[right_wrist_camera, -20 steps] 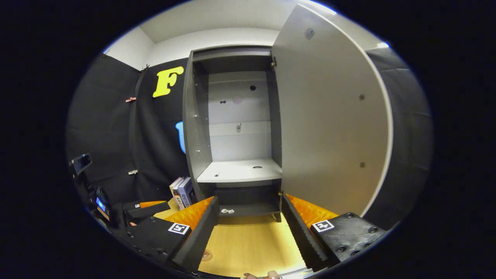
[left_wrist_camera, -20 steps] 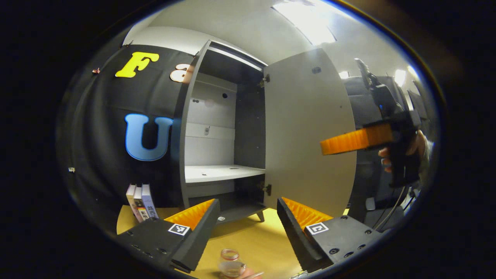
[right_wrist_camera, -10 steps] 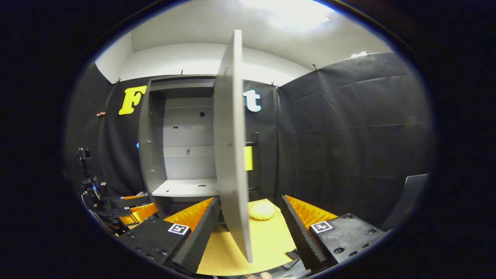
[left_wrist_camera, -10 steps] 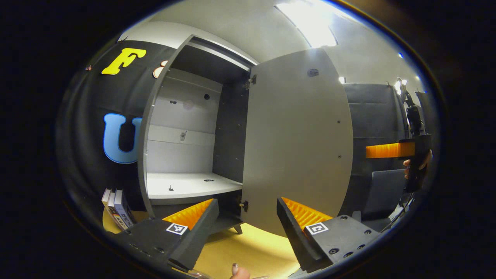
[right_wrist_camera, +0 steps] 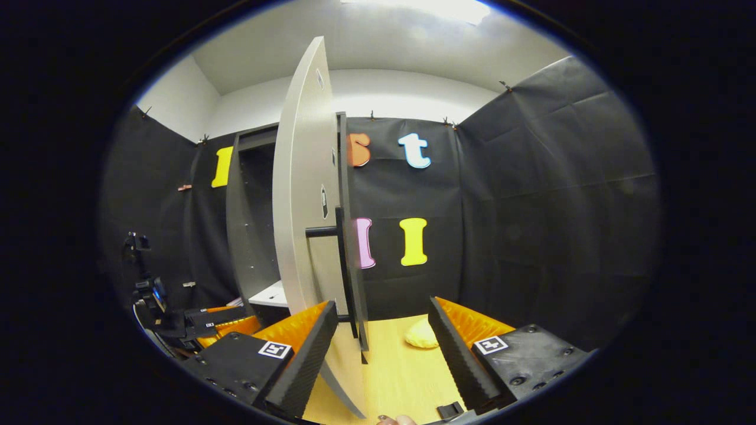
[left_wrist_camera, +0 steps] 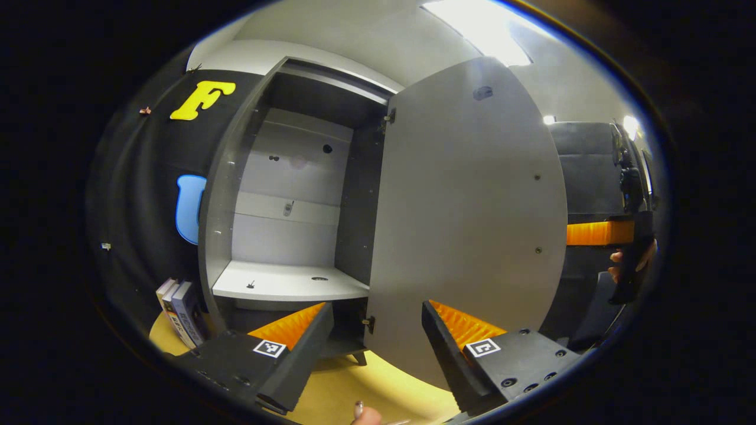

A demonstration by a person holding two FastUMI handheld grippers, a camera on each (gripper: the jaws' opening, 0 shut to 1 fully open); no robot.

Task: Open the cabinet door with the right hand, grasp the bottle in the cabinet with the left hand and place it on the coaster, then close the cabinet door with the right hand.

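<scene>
The cabinet door (right_wrist_camera: 301,236) stands wide open, so the step now looks like closing it with the right hand. In the right gripper view the door is seen almost edge-on, with its dark bar handle (right_wrist_camera: 342,260) facing the right gripper (right_wrist_camera: 381,342). That gripper's fingers are spread apart and hold nothing. The door edge sits just beside its left finger (right_wrist_camera: 307,336), and I cannot tell if they touch.

To do this well, I think the right gripper should press on the outer face of the door near the handle and swing it slowly toward the cabinet (left_wrist_camera: 283,195). A slow, steady push keeps the door from slamming.

In the left gripper view the cabinet is open and its white shelf (left_wrist_camera: 289,282) is bare. The bottle and coaster are out of sight here, so I cannot tell where the bottle is now. The left gripper (left_wrist_camera: 378,336) is also spread open and empty. It sits low in front of the door's path, so I think it should stay back.

Some books (left_wrist_camera: 180,310) stand left of the cabinet on the yellow table (right_wrist_camera: 390,378). A small yellow lump (right_wrist_camera: 421,334) lies on the table past the door.
</scene>
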